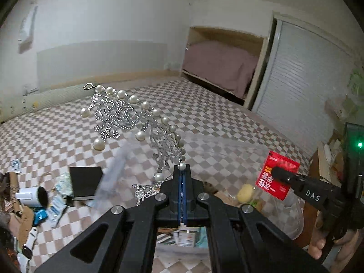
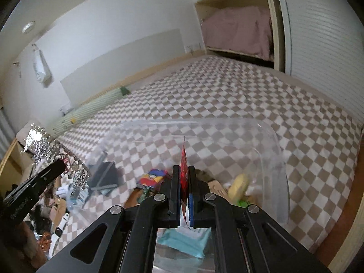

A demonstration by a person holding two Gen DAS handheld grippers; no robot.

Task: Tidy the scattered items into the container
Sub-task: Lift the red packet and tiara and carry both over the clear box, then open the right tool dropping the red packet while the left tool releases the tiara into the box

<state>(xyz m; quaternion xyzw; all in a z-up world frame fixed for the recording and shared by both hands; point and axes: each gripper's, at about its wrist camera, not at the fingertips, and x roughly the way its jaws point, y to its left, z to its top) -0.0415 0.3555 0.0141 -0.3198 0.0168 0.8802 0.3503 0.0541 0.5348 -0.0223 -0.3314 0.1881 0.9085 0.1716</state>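
Over the checked bed cover (image 1: 227,118), both hand-held tools are loaded and raised near the clear plastic container (image 2: 268,150). The left gripper (image 1: 182,170) is clamped on one end of a pearl-and-rhinestone headpiece (image 1: 127,116), which arches up and away from its closed fingers, clear of the bedding. The right gripper (image 2: 184,175) pinches a flat red sachet (image 1: 276,177) edge-on between its pads, held just above the container's open mouth. Inside the container some things already lie: a yellowish lump (image 2: 237,185), a pale teal packet (image 2: 184,242) and a colourful wrapper (image 2: 153,177), so part of the tidying looks done, though whether this task put them there cannot be told. Much remains loose on the cover to the left: a black notebook (image 1: 85,182), a white mug (image 1: 33,196) lying on its side, a white smartwatch (image 1: 28,248), small blue-and-white sachets (image 1: 55,207) and a jumble of brownish odds and ends at the frame's edge that is too cramped to name. By my reckoning the job sits somewhere in its middle: two items are in hand and close to the tub, several are in it, and a fair pile is yet outside it.
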